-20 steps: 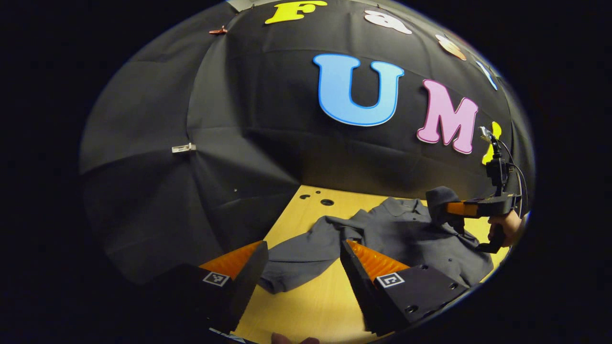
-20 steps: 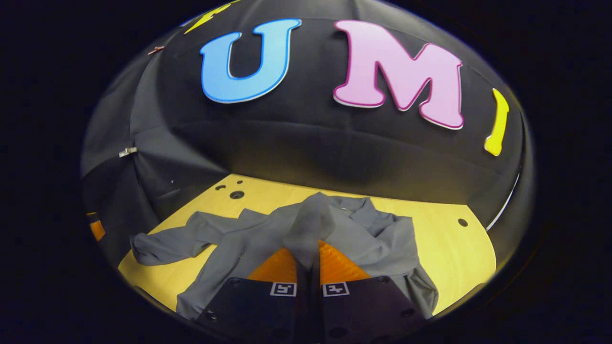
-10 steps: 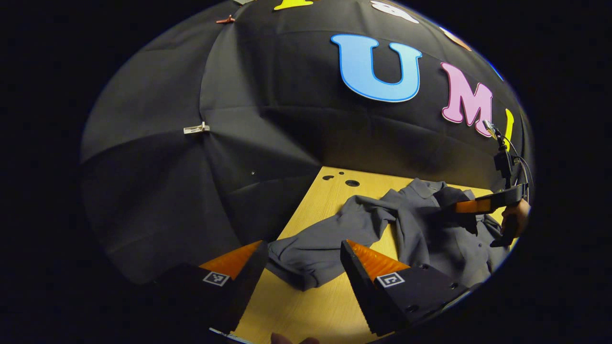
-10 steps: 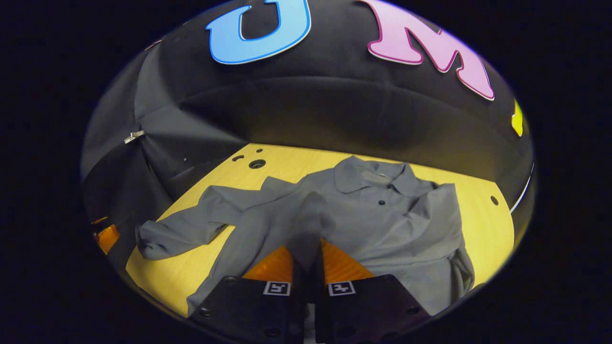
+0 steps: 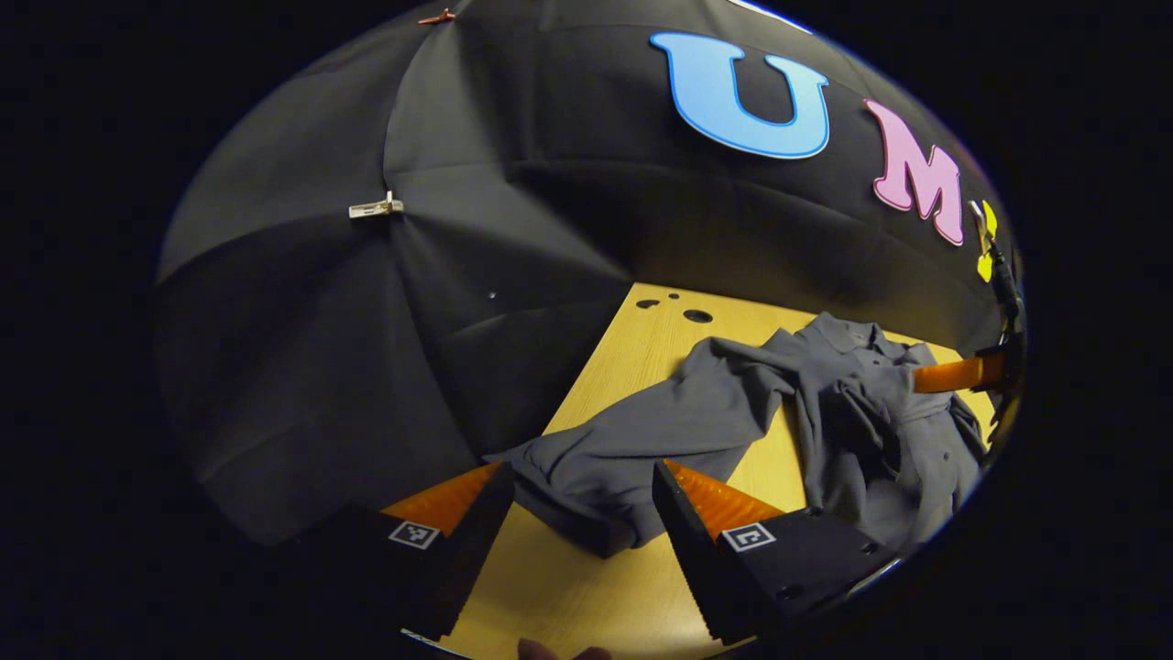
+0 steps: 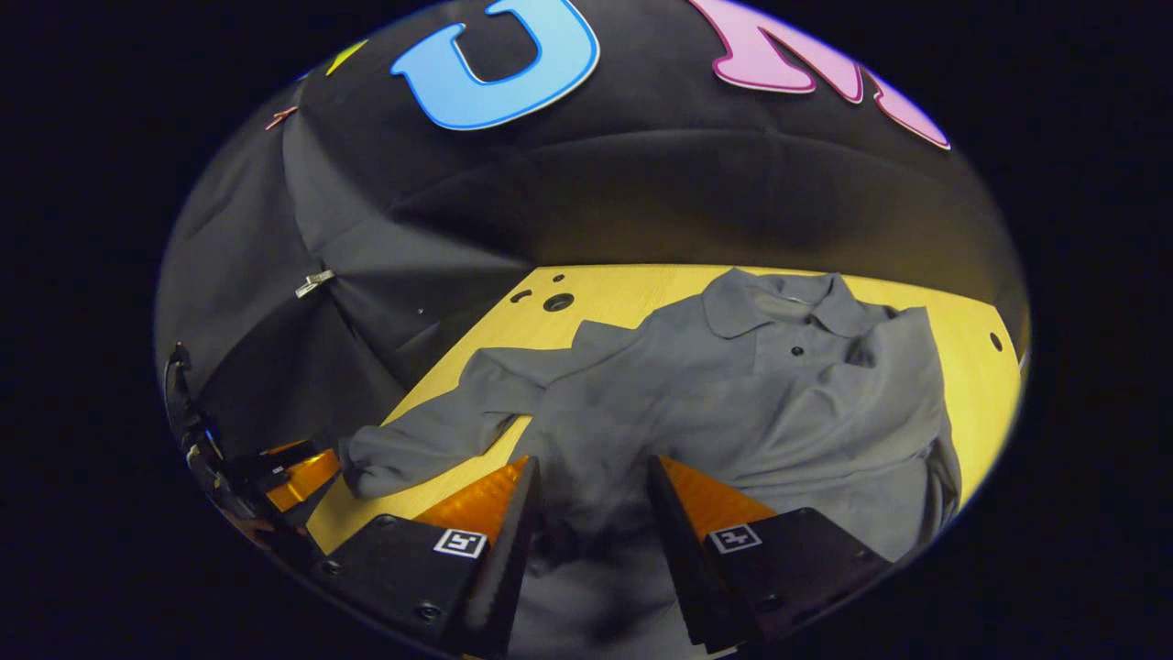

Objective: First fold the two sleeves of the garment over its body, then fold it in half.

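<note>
Lying spread on a pale wooden worktop (image 6: 632, 293), a grey collared shirt (image 6: 733, 394) took up the middle and right of the right gripper view, collar toward the top of the frame and two dark buttons below it.

- Shirt, right gripper view: one sleeve (image 6: 431, 440) stretched out flat toward the lower left, its cuff end near the worktop's edge. The other sleeve was hard to tell apart among the cloth bunched at the right side of the body.
- Shirt, left gripper view: body (image 5: 880, 431) rumpled at centre right; the long sleeve (image 5: 641, 440) ran down to the lower centre of the frame.
- Left hand-held gripper (image 5: 577, 513): fingers wide apart at the bottom of its own view, the sleeve's cuff end lying between them, neither finger pressing on it. It also appeared at the lower left edge of the right gripper view (image 6: 275, 477), near the cuff.
- Right hand-held gripper (image 6: 586, 513): fingers parted at the bottom of its own view, grey cloth in the gap, no grip on it visible. An orange finger (image 5: 953, 374) of it showed at the right edge of the left gripper view, over the shirt body.
- Worktop: round holes (image 6: 557, 301) near its far edge.
- Booth wall: black cloth (image 5: 367, 321), a small pale clip (image 5: 376, 209) on a seam.
</note>
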Tool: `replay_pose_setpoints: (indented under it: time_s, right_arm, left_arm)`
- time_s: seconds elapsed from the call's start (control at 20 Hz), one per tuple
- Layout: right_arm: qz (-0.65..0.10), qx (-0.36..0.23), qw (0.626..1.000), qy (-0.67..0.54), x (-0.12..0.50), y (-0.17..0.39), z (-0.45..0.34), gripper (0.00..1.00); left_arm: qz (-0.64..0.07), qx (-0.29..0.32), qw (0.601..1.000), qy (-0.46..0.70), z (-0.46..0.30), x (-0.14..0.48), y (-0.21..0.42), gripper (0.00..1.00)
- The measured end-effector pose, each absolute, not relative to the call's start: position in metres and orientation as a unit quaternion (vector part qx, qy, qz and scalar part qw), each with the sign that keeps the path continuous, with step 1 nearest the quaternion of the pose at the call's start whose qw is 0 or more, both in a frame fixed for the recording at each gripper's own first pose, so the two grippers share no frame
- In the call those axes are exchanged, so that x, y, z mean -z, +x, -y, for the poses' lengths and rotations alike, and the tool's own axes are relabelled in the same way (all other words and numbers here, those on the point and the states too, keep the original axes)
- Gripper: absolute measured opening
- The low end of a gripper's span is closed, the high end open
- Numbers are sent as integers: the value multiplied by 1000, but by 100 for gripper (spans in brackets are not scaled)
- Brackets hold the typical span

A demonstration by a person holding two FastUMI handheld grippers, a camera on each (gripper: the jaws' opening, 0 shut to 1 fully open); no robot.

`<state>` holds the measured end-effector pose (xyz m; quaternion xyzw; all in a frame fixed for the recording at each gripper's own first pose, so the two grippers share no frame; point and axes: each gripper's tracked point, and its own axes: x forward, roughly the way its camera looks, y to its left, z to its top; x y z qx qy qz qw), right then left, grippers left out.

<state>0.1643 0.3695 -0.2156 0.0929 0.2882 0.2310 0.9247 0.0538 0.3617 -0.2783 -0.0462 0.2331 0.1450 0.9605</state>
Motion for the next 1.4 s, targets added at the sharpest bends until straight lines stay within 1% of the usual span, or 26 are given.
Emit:
replay_pose_setpoints:
  time_s: [0.05, 0.1, 0.3, 0.35, 0.4, 0.65, 0.7, 0.75, 0.8, 0.85, 0.9, 0.95, 1.05, 1.1, 1.25, 1.35, 1.4]
  right_arm:
    - [-284, -228, 927, 94, 212, 158, -364, 72]
    - [-280, -223, 929, 91, 209, 152, -356, 72]
    - [-273, -211, 938, 42, 210, 125, -323, 72]
    - [-273, -210, 938, 38, 210, 118, -318, 72]
    - [-272, -208, 939, 38, 208, 112, -312, 72]
    - [-263, -191, 945, 39, 197, 87, -286, 72]
    - [-259, -188, 947, 39, 193, 85, -281, 72]
    - [-257, -185, 948, 41, 190, 80, -276, 72]
    - [-254, -179, 949, 44, 186, 76, -271, 72]
    - [-252, -174, 951, 48, 184, 71, -265, 72]
    - [-251, -169, 951, 53, 183, 66, -259, 72]
    - [-252, -165, 952, 57, 183, 61, -254, 72]
    - [-254, -157, 953, 56, 187, 51, -241, 72]
    - [-257, -154, 953, 54, 188, 46, -235, 72]
    - [-254, -143, 955, 51, 186, 32, -218, 72]
    - [-250, -135, 957, 51, 185, 28, -206, 72]
    - [-249, -130, 958, 52, 186, 28, -200, 72]
  left_arm:
    - [-241, -144, 959, -46, -363, 282, 56, 91]
    - [-246, -141, 958, -47, -362, 287, 58, 96]
    - [-269, -136, 952, -52, -365, 304, 66, 96]
    - [-277, -134, 950, -52, -364, 309, 68, 92]
    - [-284, -133, 948, -47, -365, 313, 70, 96]
    - [-323, -153, 933, -36, -372, 336, 72, 95]
    - [-349, -153, 924, -41, -370, 349, 68, 92]
    - [-326, -153, 932, -41, -370, 336, 77, 95]
    - [-347, -145, 926, -41, -366, 343, 69, 91]
    - [-339, -135, 930, -41, -363, 346, 73, 87]
    - [-340, -135, 930, -31, -359, 346, 72, 77]
    - [-343, -120, 931, -23, -354, 346, 81, 67]
    - [-347, -125, 930, -4, -353, 343, 88, 17]
    - [-348, -129, 929, -1, -354, 342, 88, 7]
    - [-340, -129, 930, -51, -348, 335, 85, 6]
    - [-314, -141, 937, -60, -352, 318, 85, 6]
    - [-302, -138, 941, -58, -349, 307, 84, 2]
